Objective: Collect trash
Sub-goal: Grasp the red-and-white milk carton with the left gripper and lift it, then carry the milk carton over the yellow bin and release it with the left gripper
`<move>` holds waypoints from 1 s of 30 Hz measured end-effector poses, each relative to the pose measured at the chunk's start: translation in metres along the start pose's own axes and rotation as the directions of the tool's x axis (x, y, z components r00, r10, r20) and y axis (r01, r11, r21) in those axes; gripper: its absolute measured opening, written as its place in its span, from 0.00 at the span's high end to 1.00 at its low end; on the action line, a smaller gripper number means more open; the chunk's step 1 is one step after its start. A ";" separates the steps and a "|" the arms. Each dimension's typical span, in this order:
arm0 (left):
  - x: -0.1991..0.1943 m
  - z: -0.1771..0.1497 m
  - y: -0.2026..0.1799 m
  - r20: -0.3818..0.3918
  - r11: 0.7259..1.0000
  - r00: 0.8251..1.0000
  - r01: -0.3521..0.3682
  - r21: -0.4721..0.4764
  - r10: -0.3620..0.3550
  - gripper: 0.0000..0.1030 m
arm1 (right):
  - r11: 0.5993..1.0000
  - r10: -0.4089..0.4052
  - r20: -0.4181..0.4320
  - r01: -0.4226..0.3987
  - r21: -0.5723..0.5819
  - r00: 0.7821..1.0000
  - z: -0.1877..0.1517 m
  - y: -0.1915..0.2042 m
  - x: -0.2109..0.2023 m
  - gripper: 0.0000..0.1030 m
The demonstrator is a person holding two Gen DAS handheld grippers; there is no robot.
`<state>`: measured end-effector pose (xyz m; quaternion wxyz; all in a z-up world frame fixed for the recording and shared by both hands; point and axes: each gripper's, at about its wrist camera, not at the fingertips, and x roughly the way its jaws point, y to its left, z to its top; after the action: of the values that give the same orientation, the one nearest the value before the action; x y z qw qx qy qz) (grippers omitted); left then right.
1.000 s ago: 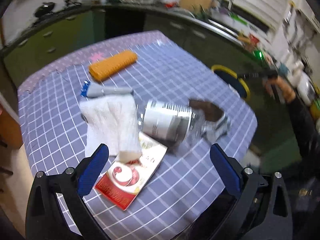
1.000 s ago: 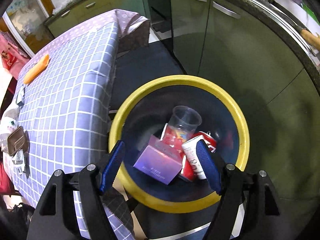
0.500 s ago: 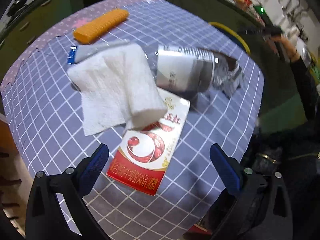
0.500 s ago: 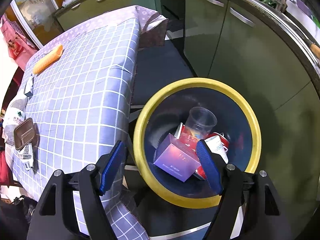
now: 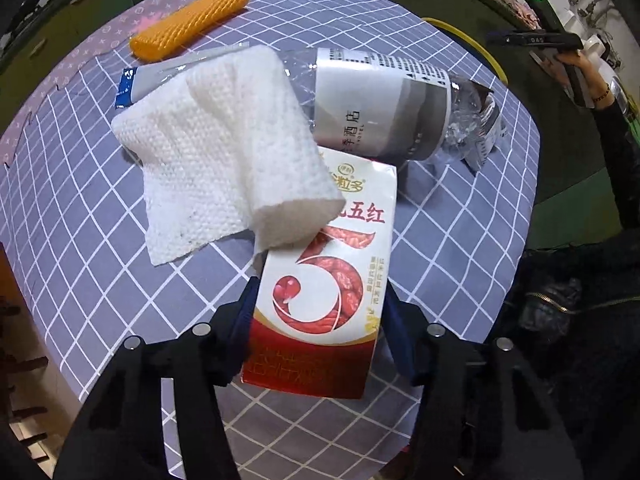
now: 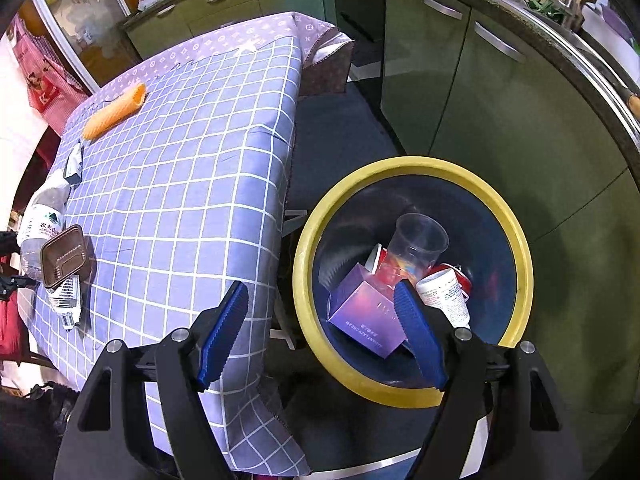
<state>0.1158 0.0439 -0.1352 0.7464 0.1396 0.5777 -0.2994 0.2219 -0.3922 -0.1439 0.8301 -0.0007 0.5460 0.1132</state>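
Note:
In the left wrist view my left gripper (image 5: 320,304) is shut on a red and white carton (image 5: 320,280) lying on the checked tablecloth (image 5: 80,220). A white paper towel (image 5: 224,152) drapes over the carton's far end. A crushed plastic bottle (image 5: 380,108) lies just behind. In the right wrist view my right gripper (image 6: 320,312) is open and empty, above the gap between the table and a yellow-rimmed bin (image 6: 516,256). The bin holds a purple box (image 6: 368,316), a clear cup (image 6: 420,244) and a small white cup (image 6: 444,296).
An orange mesh roll (image 5: 192,24) and a blue-ended wrapper (image 5: 136,80) lie at the table's far side. A brown flat box (image 6: 64,256) lies beside the bottle (image 6: 44,216). Green kitchen cabinets (image 6: 480,100) stand behind the bin. The person's arm (image 5: 616,120) is at the right.
My left gripper has come down and closed on the carton; it was open above the pile before. My right gripper has drifted away from the bin, towards the table edge, still open.

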 end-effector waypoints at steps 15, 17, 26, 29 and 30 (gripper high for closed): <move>-0.038 -0.026 -0.063 0.071 0.999 0.997 -0.011 0.048 0.008 0.52 | 1.000 0.015 0.019 -0.015 0.019 1.000 -0.009 -0.008 -0.004 0.27; -0.050 -0.014 -0.080 0.101 0.997 0.995 0.005 0.082 -0.013 0.52 | 0.999 0.011 0.034 -0.012 0.030 0.999 -0.011 -0.012 -0.010 0.27; -0.057 0.124 -0.171 0.088 0.963 0.982 0.146 0.225 -0.169 0.52 | 0.995 -0.015 0.143 0.000 0.104 0.990 -0.047 -0.047 -0.059 0.27; -0.038 0.186 -0.202 0.071 0.948 0.975 0.184 0.260 -0.209 0.52 | 0.992 -0.020 0.172 -0.002 0.130 0.985 -0.065 -0.060 -0.075 0.27; -0.028 0.210 -0.213 0.067 0.946 0.976 0.184 0.267 -0.208 0.52 | 0.990 -0.022 0.180 -0.004 0.139 0.983 -0.071 -0.065 -0.080 0.27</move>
<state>0.1457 -0.2313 -0.0182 0.7146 0.1636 0.5089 -0.4513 0.1394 -0.4798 -0.1086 0.8748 0.0650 0.4750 0.0706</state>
